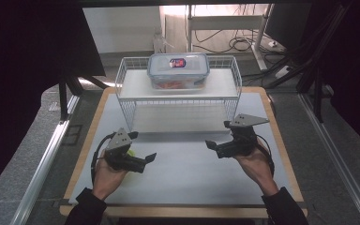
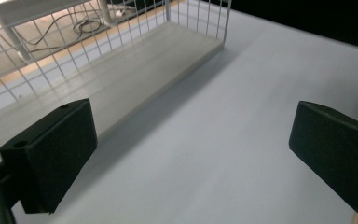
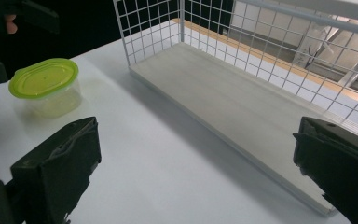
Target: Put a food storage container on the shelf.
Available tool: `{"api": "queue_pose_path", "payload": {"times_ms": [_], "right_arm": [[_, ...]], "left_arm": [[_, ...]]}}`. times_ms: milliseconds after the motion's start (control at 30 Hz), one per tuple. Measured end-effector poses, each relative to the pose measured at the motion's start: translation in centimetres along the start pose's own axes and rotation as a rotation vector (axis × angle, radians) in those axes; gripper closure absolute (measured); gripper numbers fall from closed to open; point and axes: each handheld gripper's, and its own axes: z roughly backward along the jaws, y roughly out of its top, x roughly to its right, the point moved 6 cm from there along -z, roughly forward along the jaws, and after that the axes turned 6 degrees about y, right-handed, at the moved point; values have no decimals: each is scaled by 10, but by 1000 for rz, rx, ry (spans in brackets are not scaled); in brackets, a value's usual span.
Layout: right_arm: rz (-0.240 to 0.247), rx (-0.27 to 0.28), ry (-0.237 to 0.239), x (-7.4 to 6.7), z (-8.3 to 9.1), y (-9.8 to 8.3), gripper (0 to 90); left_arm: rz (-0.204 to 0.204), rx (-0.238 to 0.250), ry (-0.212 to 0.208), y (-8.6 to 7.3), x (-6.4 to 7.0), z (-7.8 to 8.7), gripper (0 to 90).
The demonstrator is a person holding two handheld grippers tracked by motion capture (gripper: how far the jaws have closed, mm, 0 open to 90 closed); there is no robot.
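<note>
Left gripper (image 1: 143,152): held in the person's left hand (image 1: 107,174) above the left part of the desk (image 1: 187,187), nearer the front edge than the back. Its jaws stand wide apart with bare desk surface between them, as the left gripper view confirms; nothing is held. A trace of yellow-green shows just behind this gripper in the high view.

Small tub with a green lid (image 3: 46,86): seen in the right gripper view, standing upright on the desk near its left edge, lid on, just beside the left hand and gripper, apart from the rack. Neither gripper touches it.

White wire rack (image 1: 178,91): stands at the middle of the desk toward the back edge. It has a pale lower shelf board resting on the desk and an upper shelf. The lower board is bare in both gripper views.

Clear lidded box (image 1: 178,70): sits on the rack's upper shelf, roughly centred, lid closed, with a red and blue label on top and reddish contents inside; what they are cannot be told.

Right gripper (image 1: 219,136): held in the person's right hand (image 1: 255,161) above the right part of the desk, in front of the rack's right end. Its jaws are spread wide and hold nothing.
</note>
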Motion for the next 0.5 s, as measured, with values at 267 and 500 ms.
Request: {"api": "queue_pose_path", "payload": {"times_ms": [267, 500], "right_arm": [[-3, 20, 2, -12, 3, -17, 0], [-4, -19, 12, -21, 1, -40, 0]], "left_arm": [[10, 14, -10, -22, 11, 2, 7], [-5, 5, 0, -42, 20, 7, 3]]}}
